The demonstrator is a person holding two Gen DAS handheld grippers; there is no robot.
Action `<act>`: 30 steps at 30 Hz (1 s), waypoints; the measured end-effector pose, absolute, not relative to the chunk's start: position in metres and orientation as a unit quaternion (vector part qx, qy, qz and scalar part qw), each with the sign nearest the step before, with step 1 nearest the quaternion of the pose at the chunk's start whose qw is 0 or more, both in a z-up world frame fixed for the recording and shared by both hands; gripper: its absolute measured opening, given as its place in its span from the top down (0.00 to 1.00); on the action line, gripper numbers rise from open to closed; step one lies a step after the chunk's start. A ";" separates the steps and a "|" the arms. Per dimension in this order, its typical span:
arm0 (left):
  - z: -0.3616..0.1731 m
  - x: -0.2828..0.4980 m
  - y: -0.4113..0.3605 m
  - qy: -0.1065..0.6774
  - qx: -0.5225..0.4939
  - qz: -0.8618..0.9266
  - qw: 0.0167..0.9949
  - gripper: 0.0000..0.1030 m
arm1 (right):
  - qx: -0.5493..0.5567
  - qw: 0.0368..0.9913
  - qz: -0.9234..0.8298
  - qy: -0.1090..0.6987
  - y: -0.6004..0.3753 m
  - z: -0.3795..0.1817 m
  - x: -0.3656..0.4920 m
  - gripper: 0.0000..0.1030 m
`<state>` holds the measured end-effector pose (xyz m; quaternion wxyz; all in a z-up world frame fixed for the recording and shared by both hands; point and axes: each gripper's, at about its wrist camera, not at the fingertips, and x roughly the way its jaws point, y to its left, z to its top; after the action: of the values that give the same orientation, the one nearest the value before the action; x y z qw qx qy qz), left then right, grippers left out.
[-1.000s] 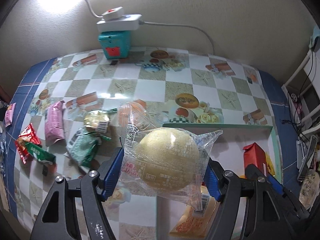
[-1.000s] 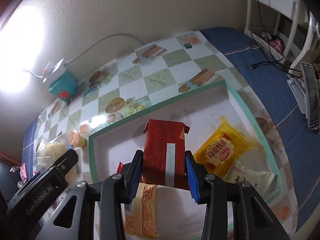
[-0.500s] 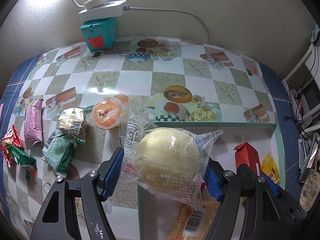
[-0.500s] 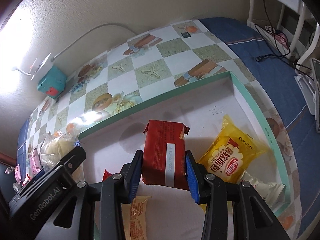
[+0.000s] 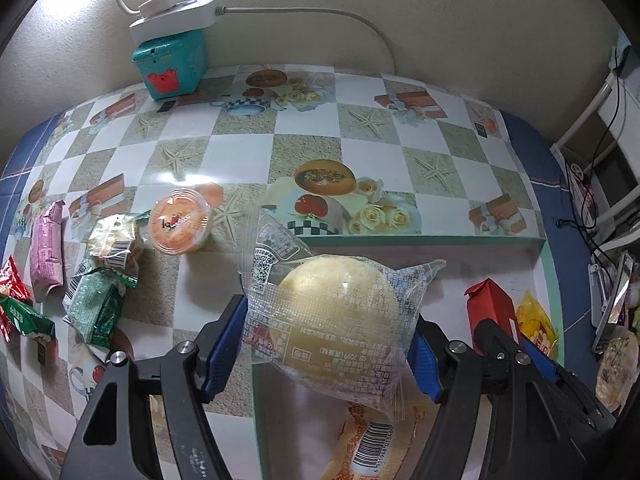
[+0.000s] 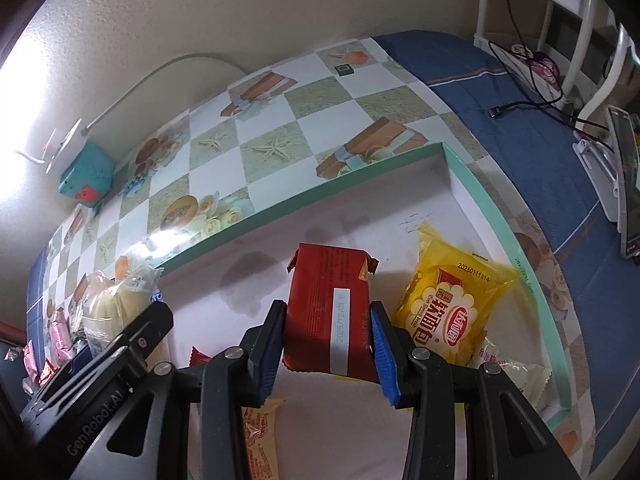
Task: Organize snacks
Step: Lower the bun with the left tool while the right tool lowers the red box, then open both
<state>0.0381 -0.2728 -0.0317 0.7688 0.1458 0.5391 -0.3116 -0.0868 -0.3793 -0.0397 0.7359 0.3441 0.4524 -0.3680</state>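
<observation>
Both grippers were matte black plastic frames with triangular cutouts and silver screw heads at the pivots. Left gripper (image 5: 328, 348) and right gripper (image 6: 328, 344) had ribbed blue finger pads (image 6: 382, 360). White "GenRobot.AI" lettering marked the left gripper's side.

The counter (image 5: 248, 152) wears a checkered cloth printed with starfish, gift boxes and fruit, with a blue border along its edges. At the back, against the wall, a teal box (image 5: 170, 64) sits on it, carrying a white power strip (image 5: 176, 20). On the left side lie loose snacks — an orange jelly cup (image 5: 179, 220), a clear-wrapped snack with a barcode (image 5: 116, 238) just beside it, a green packet (image 5: 94, 312), a pink packet (image 5: 47, 254) and a red packet (image 5: 11, 284) at the edge. On the right sits a shallow green-rimmed tray (image 6: 304, 196) — its far rim runs across the cloth.
</observation>
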 end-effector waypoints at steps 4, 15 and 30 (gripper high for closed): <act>-0.033 0.040 -0.272 0.548 0.137 -0.315 0.763 0.27 | 0.343 0.735 -0.370 0.452 -0.380 -0.038 -0.087 0.57; -0.026 0.045 -0.266 0.560 0.119 -0.322 0.754 0.22 | 0.337 0.737 -0.376 0.450 -0.378 -0.026 -0.089 0.52; 0.000 0.079 -0.224 0.537 0.102 -0.264 0.795 0.09 | 0.306 0.765 -0.377 0.422 -0.367 0.013 -0.085 0.20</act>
<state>0.0788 -0.2242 -0.0001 0.7946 0.1021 0.5373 -0.2637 -0.0852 -0.3666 0.0129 0.7654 0.3063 0.4219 -0.3774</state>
